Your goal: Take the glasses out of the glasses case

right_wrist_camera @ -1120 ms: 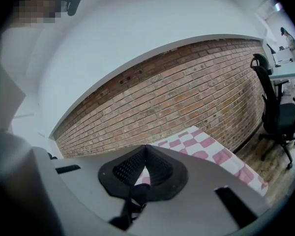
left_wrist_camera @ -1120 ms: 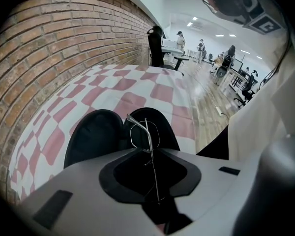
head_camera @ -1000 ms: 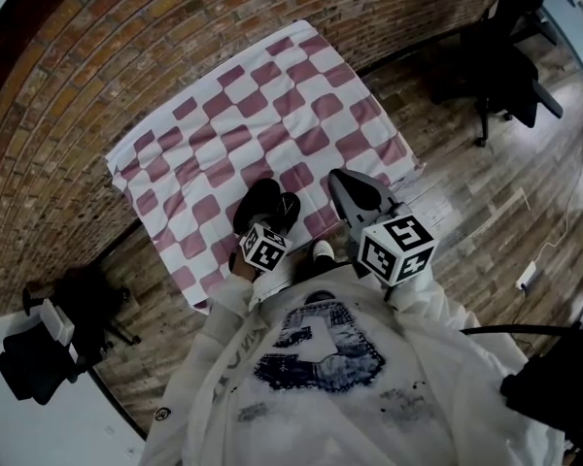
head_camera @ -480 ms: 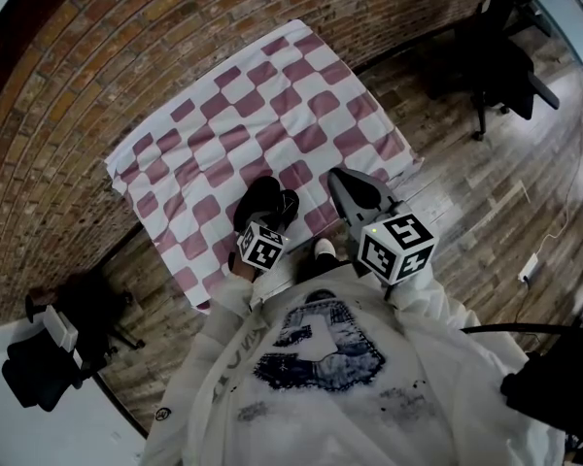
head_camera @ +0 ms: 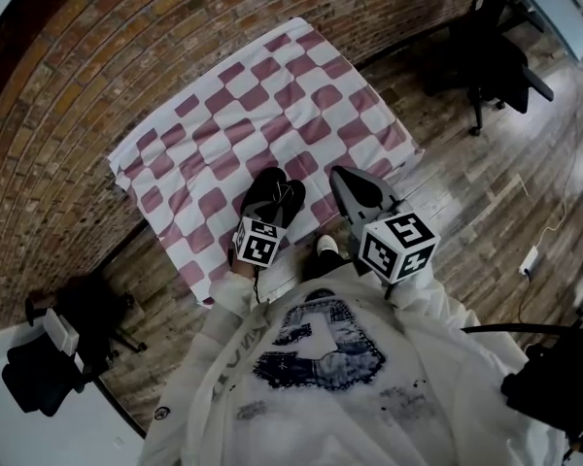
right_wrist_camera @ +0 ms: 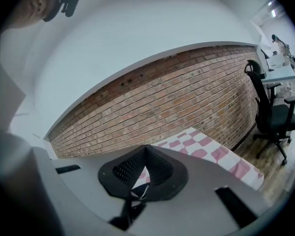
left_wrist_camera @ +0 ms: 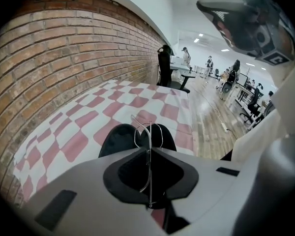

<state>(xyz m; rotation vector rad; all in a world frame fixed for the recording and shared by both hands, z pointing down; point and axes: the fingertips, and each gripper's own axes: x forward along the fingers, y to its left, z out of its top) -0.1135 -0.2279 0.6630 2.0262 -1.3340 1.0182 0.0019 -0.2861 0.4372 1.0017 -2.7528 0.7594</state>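
Holds the glasses point(left_wrist_camera: 149, 132) in the left tongs point(left_wrist_camera: 150, 150): thin wire frame, pinched edge-on btw the pads, one wire running straight down thru the gap, rims arching just above the tips. Has just been closing those tongs w/ the frame btw them; now narrow, clamped on the wire. Shows the rims against the glasses case point(left_wrist_camera: 120, 139) right behind: black, lying open, two rounded halves side by side. Can't tell whether the frame is fully clear of the case or touches it. Points these tongs steeply down at the case, marker cube toward the person.

Rests the case on a pink & white checked cloth point(head_camera: 253, 105) over the table, near the cloth's front edge, approx mid-width. Hangs the right tongs point(right_wrist_camera: 145, 147) just right of the case, apart from it, over the cloth's front right part. Tips together there, nothing btw them, only cloth seen thru the gap lower down. Aims them near level at the brick wall point(head_camera: 126, 27) beyond the table.

Further out: wood floor point(head_camera: 466, 192) right of the table, black office chair point(head_camera: 496, 66) on it by the wall. At the bottom of the head view, white sweatshirt point(head_camera: 321, 357) w/ a blue-grey print. In the left gripper view's bkgd, bright office w/ desks & people, too small for detail.
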